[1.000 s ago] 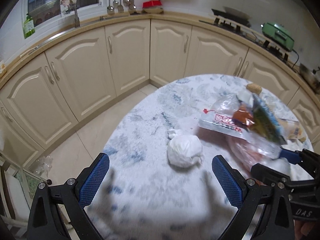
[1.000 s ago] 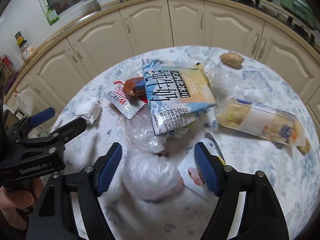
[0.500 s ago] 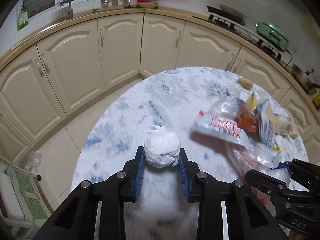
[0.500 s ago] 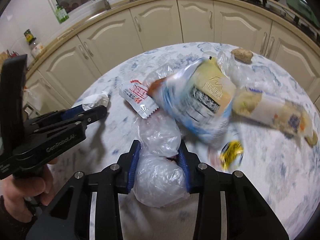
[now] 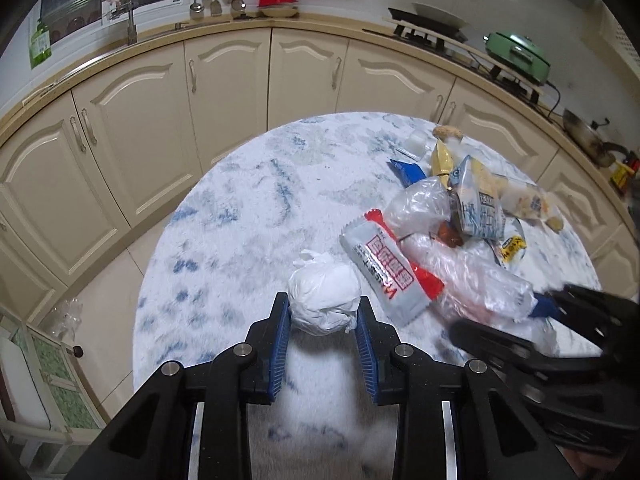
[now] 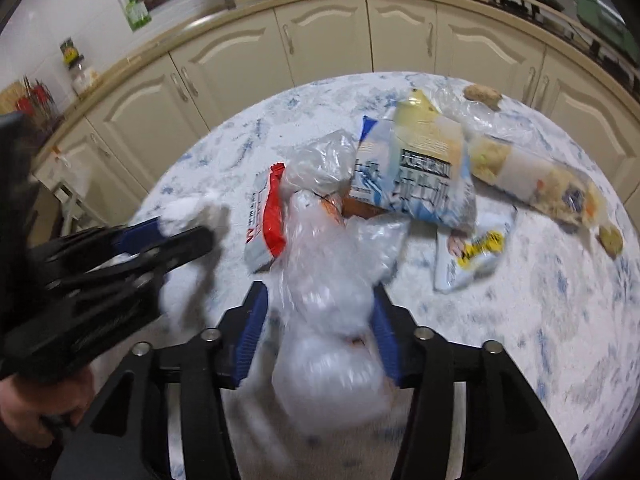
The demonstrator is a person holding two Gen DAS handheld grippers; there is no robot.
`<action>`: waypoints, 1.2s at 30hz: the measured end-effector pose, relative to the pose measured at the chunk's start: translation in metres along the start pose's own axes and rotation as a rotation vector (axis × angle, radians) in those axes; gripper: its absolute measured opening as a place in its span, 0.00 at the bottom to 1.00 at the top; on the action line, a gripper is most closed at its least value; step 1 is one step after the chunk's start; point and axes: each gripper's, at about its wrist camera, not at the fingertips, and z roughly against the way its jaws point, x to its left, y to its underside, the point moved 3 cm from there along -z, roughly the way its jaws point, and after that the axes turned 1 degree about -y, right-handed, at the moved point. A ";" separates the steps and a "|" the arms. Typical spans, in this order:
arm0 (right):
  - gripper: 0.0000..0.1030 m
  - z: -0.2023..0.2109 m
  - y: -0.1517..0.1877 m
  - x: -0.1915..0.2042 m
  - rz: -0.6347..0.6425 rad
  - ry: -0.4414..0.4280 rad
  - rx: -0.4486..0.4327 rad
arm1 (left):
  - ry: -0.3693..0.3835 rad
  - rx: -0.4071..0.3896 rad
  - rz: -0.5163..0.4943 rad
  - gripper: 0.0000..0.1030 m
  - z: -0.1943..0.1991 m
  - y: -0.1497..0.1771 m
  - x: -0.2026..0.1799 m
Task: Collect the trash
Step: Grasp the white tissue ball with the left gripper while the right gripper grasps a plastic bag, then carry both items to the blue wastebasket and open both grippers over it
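- Two pieces of trash sit between gripper pads on a round worktop [image 5: 240,216] with a white and blue mottled surface.
- Left hand-held gripper [image 5: 322,316] is closed on a crumpled white paper ball [image 5: 324,300]; both blue pads press its sides at the near edge of the worktop.
- Right hand-held gripper [image 6: 320,312] has a clear plastic bag [image 6: 324,280] between its blue pads. Its jaws have just been opening, and the picture is too blurred to tell whether the pads still press the bag.
- Just beside the paper ball lies a grey and red wrapper [image 5: 384,268], touching the clear bag.
- Further back, a pile holds a pale blue and yellow snack packet [image 6: 416,176], a long clear pack of pale food [image 6: 532,180] and a small white and yellow wrapper [image 6: 476,248].
- A small brown lump [image 6: 482,94] lies alone near the far edge.
- Cream kitchen cabinets [image 5: 228,88] curve behind the worktop.
- A person's hand [image 6: 44,408] grips the left tool's handle at the lower left of the right wrist view.
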 end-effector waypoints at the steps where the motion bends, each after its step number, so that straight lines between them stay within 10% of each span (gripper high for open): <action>1: 0.52 -0.006 -0.003 0.001 0.011 0.019 0.006 | -0.002 -0.005 0.002 0.27 0.004 0.003 0.002; 5: 0.30 -0.014 -0.012 0.005 0.046 0.040 0.007 | -0.012 -0.024 0.013 0.27 0.020 0.010 0.007; 17: 0.29 0.060 0.011 -0.005 -0.065 -0.128 -0.144 | 0.025 -0.083 -0.008 0.27 0.082 0.046 -0.014; 36: 0.29 0.219 0.066 -0.143 -0.323 0.046 -0.414 | 0.188 -0.238 -0.254 0.27 0.155 0.035 -0.169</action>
